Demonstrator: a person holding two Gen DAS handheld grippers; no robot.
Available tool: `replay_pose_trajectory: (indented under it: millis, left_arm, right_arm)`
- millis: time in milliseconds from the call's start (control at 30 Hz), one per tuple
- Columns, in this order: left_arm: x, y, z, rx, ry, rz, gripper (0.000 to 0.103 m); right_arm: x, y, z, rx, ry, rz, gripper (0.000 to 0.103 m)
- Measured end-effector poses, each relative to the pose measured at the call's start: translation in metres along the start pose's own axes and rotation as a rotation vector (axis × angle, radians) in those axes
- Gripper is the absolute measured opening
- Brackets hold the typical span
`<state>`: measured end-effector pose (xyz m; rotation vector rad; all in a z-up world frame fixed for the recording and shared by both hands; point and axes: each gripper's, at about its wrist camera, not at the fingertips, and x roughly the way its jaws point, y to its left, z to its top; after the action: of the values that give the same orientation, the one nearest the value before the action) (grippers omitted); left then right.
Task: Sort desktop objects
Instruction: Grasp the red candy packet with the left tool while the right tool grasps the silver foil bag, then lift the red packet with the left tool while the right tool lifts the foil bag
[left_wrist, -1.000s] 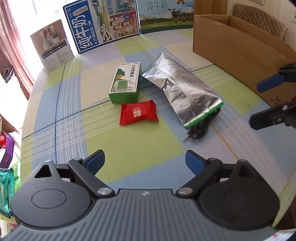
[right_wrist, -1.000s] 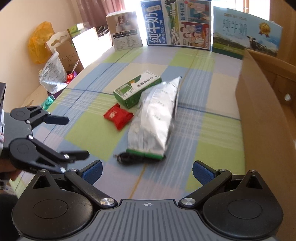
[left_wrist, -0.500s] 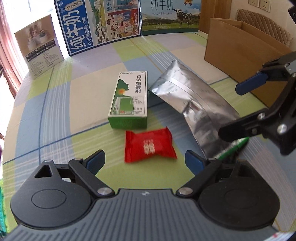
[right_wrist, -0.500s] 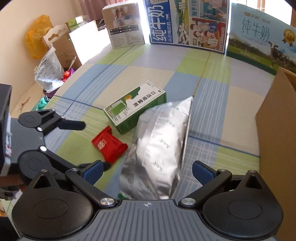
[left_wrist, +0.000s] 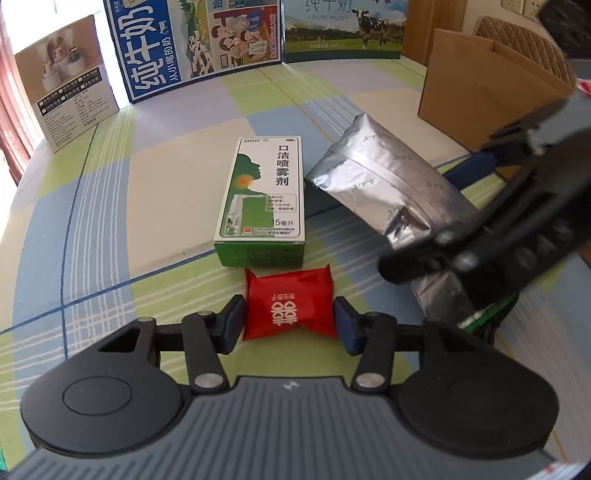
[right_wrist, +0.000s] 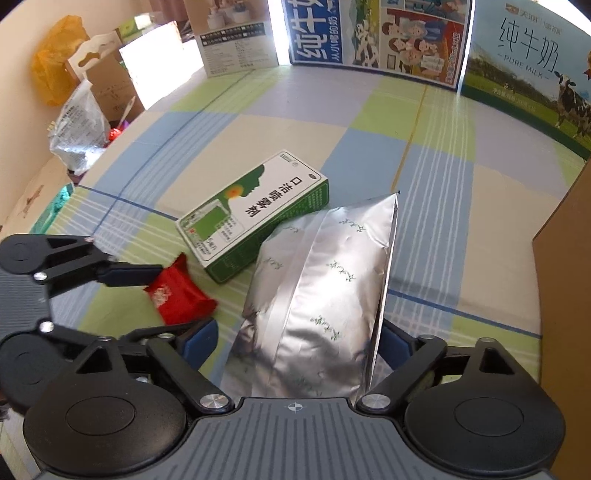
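Observation:
A red candy packet (left_wrist: 290, 306) lies on the checked tablecloth just in front of a green-and-white spray box (left_wrist: 264, 199). My left gripper (left_wrist: 290, 323) is closing on the packet, and both blue pads touch its sides. In the right wrist view the same packet (right_wrist: 177, 299) sits between the left gripper's fingers (right_wrist: 129, 275). A silver foil bag (right_wrist: 317, 288) leans against the spray box (right_wrist: 255, 210). My right gripper (right_wrist: 297, 341) is closing around the bag's near end. Its right pad is at the bag's edge, and a small gap shows at the left pad.
A large open cardboard box (left_wrist: 480, 85) stands at the right edge of the table. Milk cartons and display boards (left_wrist: 192, 48) line the back. A dark cable end (left_wrist: 487, 326) pokes out under the bag. Plastic bags and boxes (right_wrist: 74, 122) lie beyond the table's left edge.
Both grippers moved forward and down over the objects. The left jaws closed from wide onto the red packet. The right jaws came around the foil bag and narrowed a little.

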<state>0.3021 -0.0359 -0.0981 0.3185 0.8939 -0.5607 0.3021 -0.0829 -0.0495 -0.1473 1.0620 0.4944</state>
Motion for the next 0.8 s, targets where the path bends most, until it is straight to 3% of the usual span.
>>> replay_pose_trajectory:
  millis: [133, 167, 200, 233, 300, 400, 500, 667, 800]
  left_arm:
    - [-0.002, 0.001, -0.001, 0.032, -0.005, 0.028, 0.05]
    - [-0.002, 0.002, -0.001, 0.032, -0.008, 0.034, 0.056]
    - [-0.002, 0.003, 0.0, 0.026, -0.009, 0.037, 0.073]
    - [-0.002, 0.005, 0.001, 0.018, -0.011, 0.036, 0.08]
    - [-0.002, 0.007, 0.004, 0.011, -0.024, 0.029, 0.082]
    - [0.003, 0.009, 0.009, -0.004, -0.01, 0.025, 0.073]
    - [0.003, 0.011, 0.012, -0.022, -0.001, 0.03, 0.048]
    - [-0.007, 0.008, 0.011, -0.007, 0.013, 0.042, 0.041]
    - [-0.028, 0.004, 0.005, -0.016, -0.001, 0.039, 0.04]
  right_arm:
    - [0.006, -0.003, 0.0, 0.002, 0.02, -0.015, 0.061]
    - [0.005, -0.003, -0.001, -0.005, 0.017, -0.019, 0.059]
    - [0.004, -0.004, -0.001, -0.011, 0.014, -0.02, 0.056]
    - [0.003, -0.005, -0.002, -0.011, 0.011, -0.023, 0.054]
    - [0.001, -0.008, -0.003, -0.005, 0.003, -0.032, 0.053]
    - [-0.006, -0.012, -0.003, 0.007, -0.02, -0.031, 0.052]
    - [-0.017, -0.016, 0.0, 0.018, -0.049, -0.035, 0.052]
    - [-0.047, -0.019, 0.003, 0.026, -0.094, -0.038, 0.052]
    - [-0.076, -0.018, -0.015, 0.043, -0.114, -0.025, 0.052]
